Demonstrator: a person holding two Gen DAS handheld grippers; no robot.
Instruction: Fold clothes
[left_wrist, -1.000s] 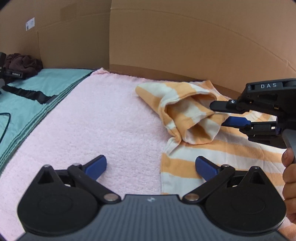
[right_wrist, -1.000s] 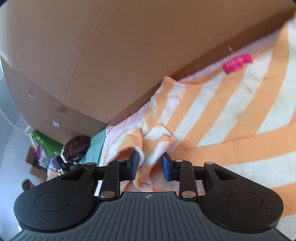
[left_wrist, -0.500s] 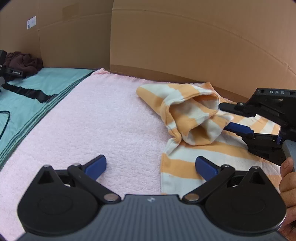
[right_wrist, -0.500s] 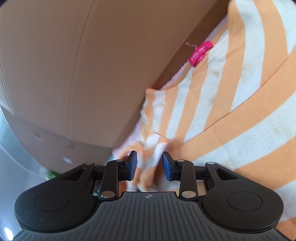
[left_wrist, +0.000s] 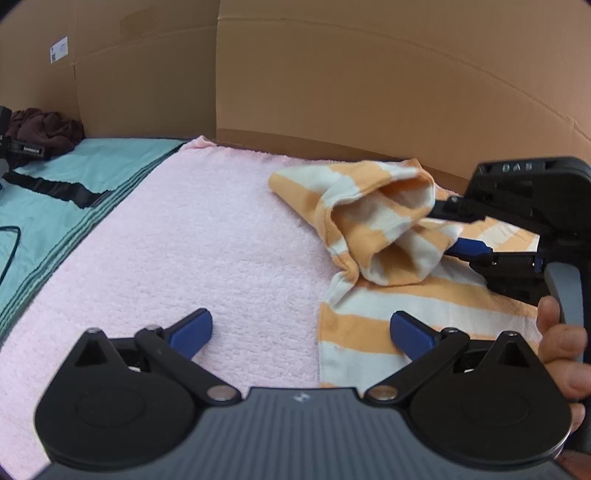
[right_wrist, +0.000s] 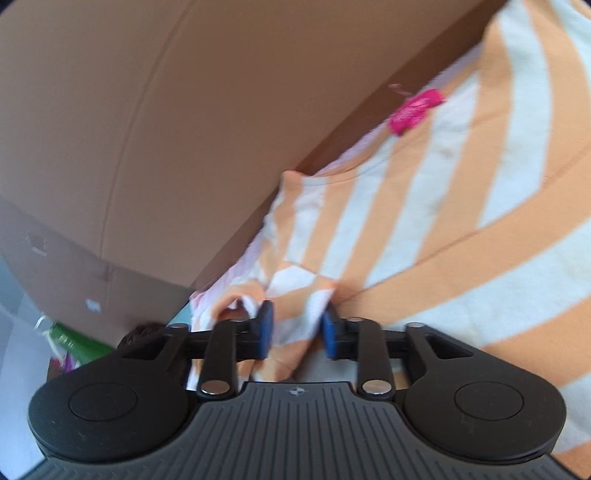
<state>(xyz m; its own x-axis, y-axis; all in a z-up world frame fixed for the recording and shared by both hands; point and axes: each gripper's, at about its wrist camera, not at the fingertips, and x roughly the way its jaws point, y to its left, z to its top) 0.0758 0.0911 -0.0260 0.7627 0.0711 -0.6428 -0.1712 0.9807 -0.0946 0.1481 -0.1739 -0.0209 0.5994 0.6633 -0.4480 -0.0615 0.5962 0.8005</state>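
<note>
An orange-and-white striped shirt (left_wrist: 424, 306) lies on a pink towel (left_wrist: 221, 240), its sleeve (left_wrist: 388, 229) folded over the body with the cuff gaping. My right gripper (left_wrist: 443, 232) comes in from the right at the sleeve's end. Its jaws are opening, and the bunched sleeve fabric (right_wrist: 295, 302) sits loosely between the blue pads of the right gripper (right_wrist: 297, 328). My left gripper (left_wrist: 301, 328) hangs wide open over the towel at the shirt's near left edge, holding nothing. A pink label (right_wrist: 415, 110) marks the shirt's collar.
Cardboard walls (left_wrist: 369, 92) close off the back of the surface. A teal cloth (left_wrist: 74, 184) with a black strap lies left of the towel, and a dark maroon garment (left_wrist: 40, 125) is heaped at the far left. A person's hand (left_wrist: 561, 354) holds the right gripper's handle.
The right gripper's pads have spread apart around the sleeve, and it has drawn back a little to the right and turned. The left gripper has stayed put.
</note>
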